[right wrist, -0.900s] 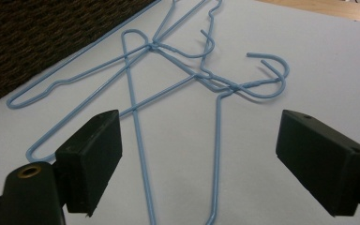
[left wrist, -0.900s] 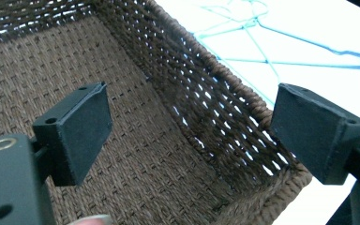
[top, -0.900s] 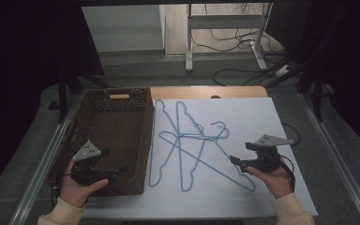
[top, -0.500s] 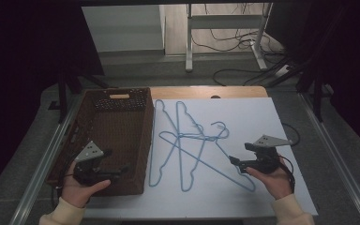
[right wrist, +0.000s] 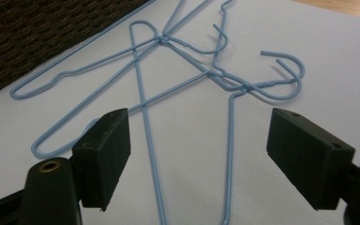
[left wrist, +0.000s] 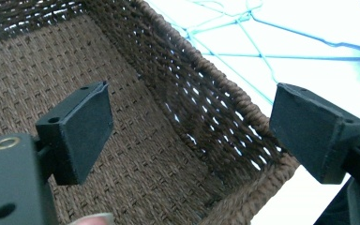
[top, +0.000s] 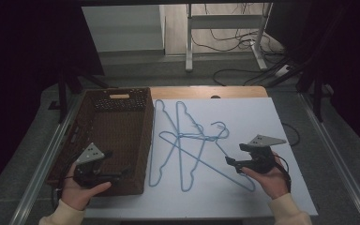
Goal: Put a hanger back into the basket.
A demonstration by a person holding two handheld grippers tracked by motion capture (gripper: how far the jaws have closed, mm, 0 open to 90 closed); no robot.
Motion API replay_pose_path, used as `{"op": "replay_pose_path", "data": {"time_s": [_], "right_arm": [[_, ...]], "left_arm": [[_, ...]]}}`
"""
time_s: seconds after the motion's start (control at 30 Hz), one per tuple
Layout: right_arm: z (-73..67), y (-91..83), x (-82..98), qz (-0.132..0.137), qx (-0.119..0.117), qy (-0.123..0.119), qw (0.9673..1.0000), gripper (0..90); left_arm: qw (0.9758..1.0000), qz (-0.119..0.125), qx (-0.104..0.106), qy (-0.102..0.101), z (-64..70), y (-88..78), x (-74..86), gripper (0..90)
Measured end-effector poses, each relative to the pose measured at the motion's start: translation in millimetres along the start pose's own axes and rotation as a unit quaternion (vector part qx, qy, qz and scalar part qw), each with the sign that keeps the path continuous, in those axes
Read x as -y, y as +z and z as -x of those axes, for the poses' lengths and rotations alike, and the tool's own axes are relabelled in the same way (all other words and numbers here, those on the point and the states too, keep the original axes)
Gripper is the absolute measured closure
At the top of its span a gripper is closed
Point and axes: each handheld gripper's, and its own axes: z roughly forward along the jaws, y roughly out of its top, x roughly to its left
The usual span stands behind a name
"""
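Several light-blue wire hangers [top: 187, 140] lie tangled, hooks crossing, on the white tabletop [top: 262, 117]. Left of them stands a brown woven basket [top: 147, 136] with nothing visible inside. My left gripper [top: 122, 174] hovers over the basket's near right corner, open, with the woven wall [left wrist: 206, 103] between and beyond its jaws [left wrist: 192, 136] and the hangers [left wrist: 286, 56] past the rim. My right gripper [top: 228, 161] sits just right of the hangers, low over the table. It is open [right wrist: 197, 154], with two hanger wires [right wrist: 162, 40] running on the table under the gap, untouched.
The basket [right wrist: 37, 28] fills the table's left third, its far wall with a handle slot [top: 119, 96]. A wooden strip [top: 206, 92] edges the table's far side. Metal rails [top: 42, 178] run along both sides. Cables and a stand [top: 190, 42] lie on the floor beyond.
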Motion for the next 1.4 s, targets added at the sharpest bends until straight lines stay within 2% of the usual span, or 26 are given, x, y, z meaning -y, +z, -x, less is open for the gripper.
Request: {"op": "replay_pose_path", "data": {"time_s": [0.47, 0.87, 1.07, 1.2, 1.3, 1.4], "right_arm": [[-3.5, 18.3, -12.2, -0.013, -0.008, -0.010, 0.9998, 28.4], [-3.8, 51.9, -42.5, -0.030, -0.001, -0.007, 0.9995, 43.6], [-2.0, 72.6, -59.4, -0.036, -0.013, -0.010, 0.9992, 52.6], [1.4, 94.8, -73.7, -0.048, -0.011, -0.004, 0.9988, 63.6], [3.2, 104.5, -78.2, -0.056, -0.012, -0.003, 0.9983, 68.3], [7.3, 122.6, -84.2, -0.072, -0.011, -0.001, 0.9973, 77.2]], "left_arm": [[1.0000, -0.001, -0.005, -0.004, -0.3, -3.8, 4.5, 14.5], [0.9999, 0.007, -0.005, -0.006, -1.2, -7.7, 1.8, 14.6], [0.9999, 0.007, -0.005, -0.006, -1.7, -7.5, 2.5, 14.7], [0.9999, 0.006, -0.006, -0.006, -2.1, -7.5, 2.9, 14.7], [0.9999, 0.006, -0.007, -0.006, -2.1, -7.6, 2.9, 14.7], [0.9999, 0.007, -0.008, -0.006, -2.5, -8.4, 2.9, 14.7]]}}
